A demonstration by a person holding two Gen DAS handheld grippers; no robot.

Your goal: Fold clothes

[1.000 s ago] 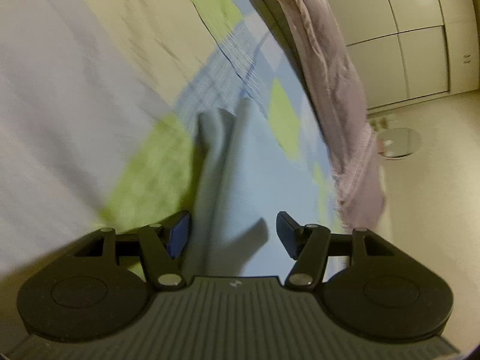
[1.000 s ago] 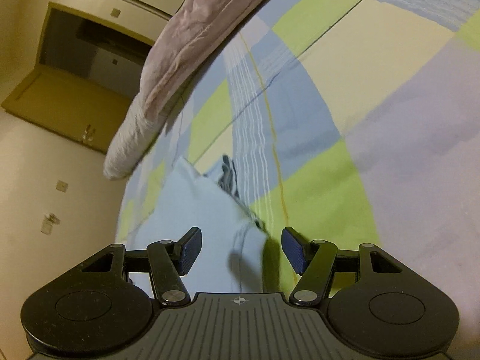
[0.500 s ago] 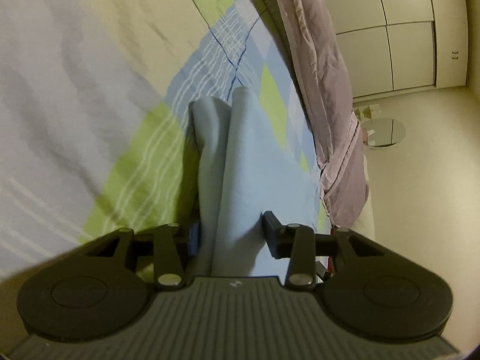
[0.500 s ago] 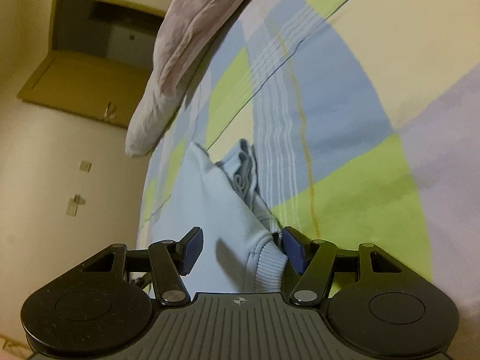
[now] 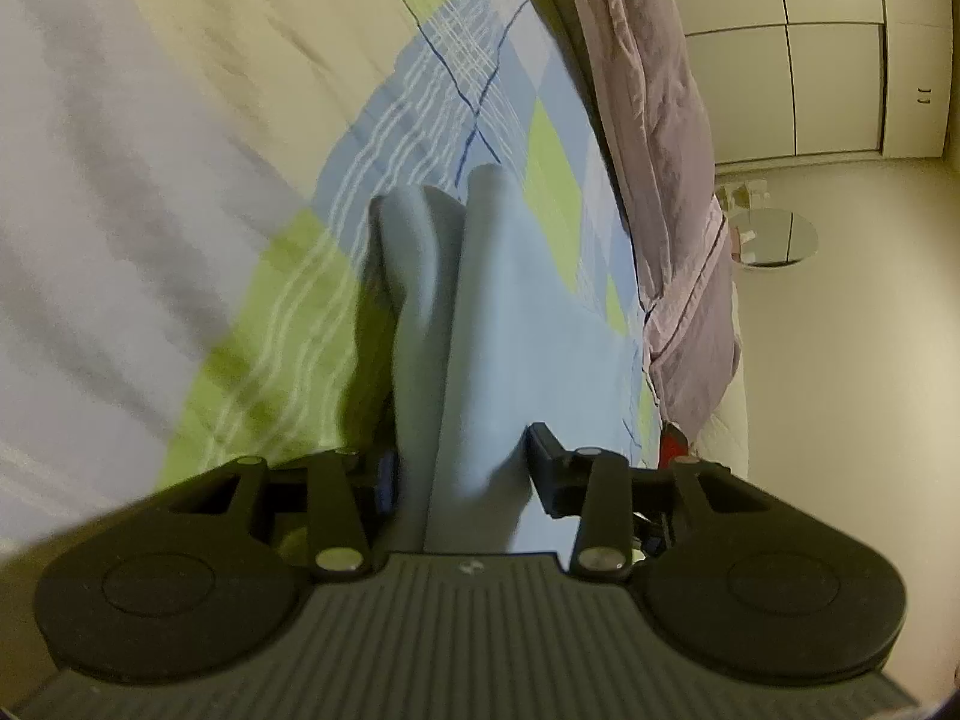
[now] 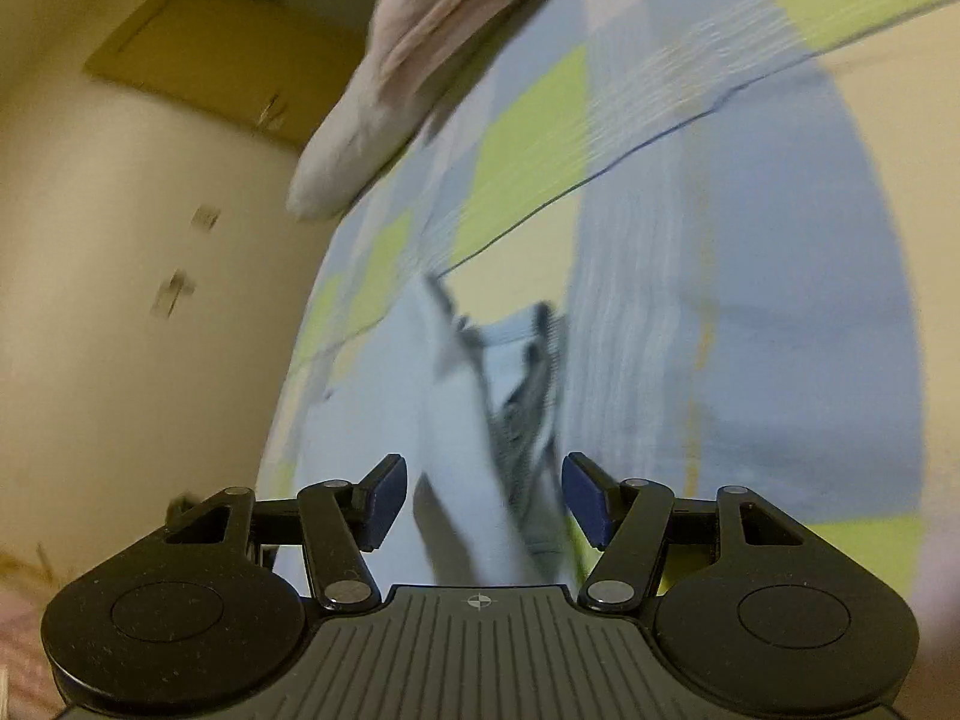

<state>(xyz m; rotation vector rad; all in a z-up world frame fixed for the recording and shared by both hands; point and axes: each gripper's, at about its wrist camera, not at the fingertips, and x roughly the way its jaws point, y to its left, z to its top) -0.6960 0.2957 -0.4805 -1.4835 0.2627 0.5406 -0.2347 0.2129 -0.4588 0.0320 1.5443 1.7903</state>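
Note:
A light blue garment (image 5: 510, 312) lies in long folds on a checked bedsheet (image 5: 240, 360) of green, blue, cream and lilac. My left gripper (image 5: 462, 471) has its fingers pressed in on a thick fold at the garment's near end, and cloth fills the gap between them. In the right wrist view the same garment (image 6: 372, 408) shows a grey rumpled edge running between the fingers. My right gripper (image 6: 483, 498) stands open around that edge, low over the bedsheet (image 6: 750, 330). This view is blurred by motion.
A mauve duvet (image 5: 654, 120) is bunched along the bed's far edge and hangs over the bed's end (image 6: 408, 60). Beyond it are pale wardrobe doors (image 5: 834, 48), a round shiny disc on the floor (image 5: 774, 237) and a brown door (image 6: 210, 60).
My left gripper moved in over the garment's end and its fingers narrowed onto the fold. My right gripper slid forward along the garment's edge and stayed open.

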